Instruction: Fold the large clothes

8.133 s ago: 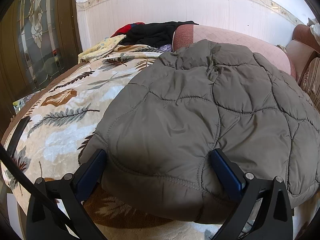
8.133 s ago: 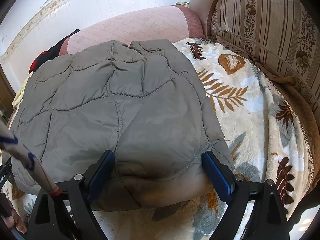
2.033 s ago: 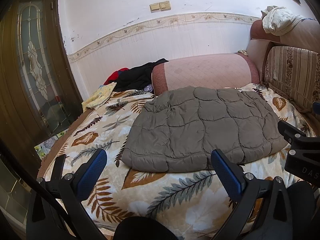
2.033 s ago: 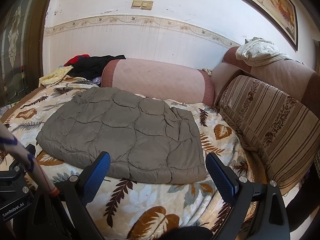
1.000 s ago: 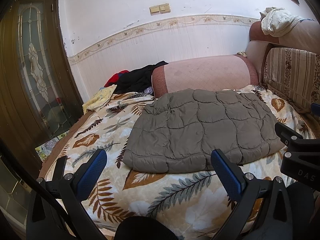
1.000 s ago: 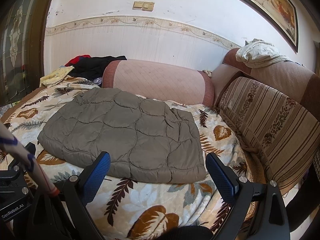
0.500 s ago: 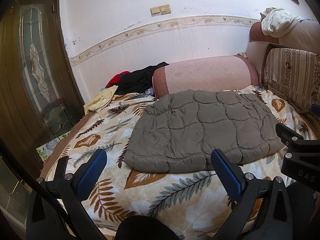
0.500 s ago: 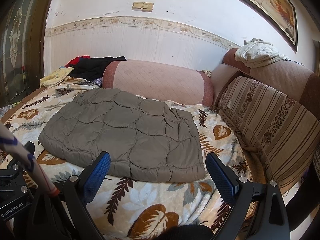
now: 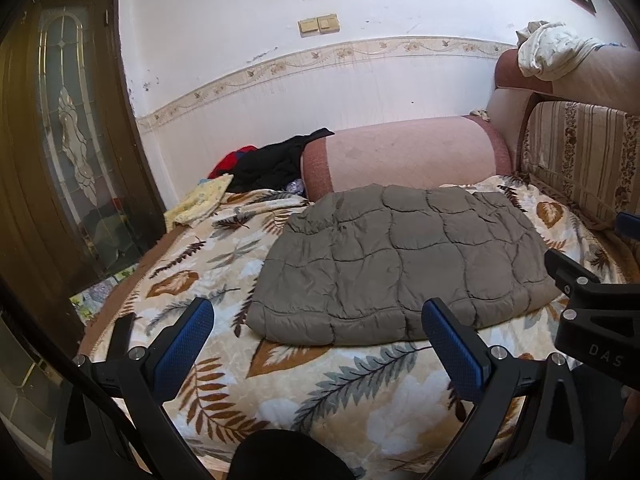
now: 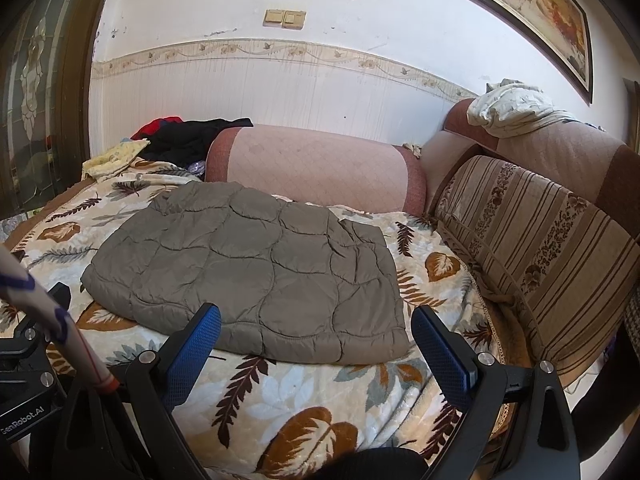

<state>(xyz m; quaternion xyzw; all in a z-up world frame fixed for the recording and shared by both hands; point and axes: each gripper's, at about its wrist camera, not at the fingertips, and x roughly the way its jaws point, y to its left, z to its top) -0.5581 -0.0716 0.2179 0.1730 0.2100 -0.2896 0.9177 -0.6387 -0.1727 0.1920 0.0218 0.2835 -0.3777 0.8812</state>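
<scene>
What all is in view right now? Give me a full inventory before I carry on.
Quilted jacket: one, grey-olive, folded flat on the blanket's middle.
Blanket: one, cream with brown and grey leaves, covering the seat.
Bolster: one, pink, behind the jacket by the wall.
Striped cushion: one, beige and brown, right side.
Dark clothes pile: black over red, far left corner.
Yellow cloth: one, beside that pile.
White cloth: one, bunched on the sofa back.
Switch plates: two, cream, on the wall.
Door: dark wood, glass panel, left.
Left gripper: open, empty.
Right gripper: open, empty.
</scene>
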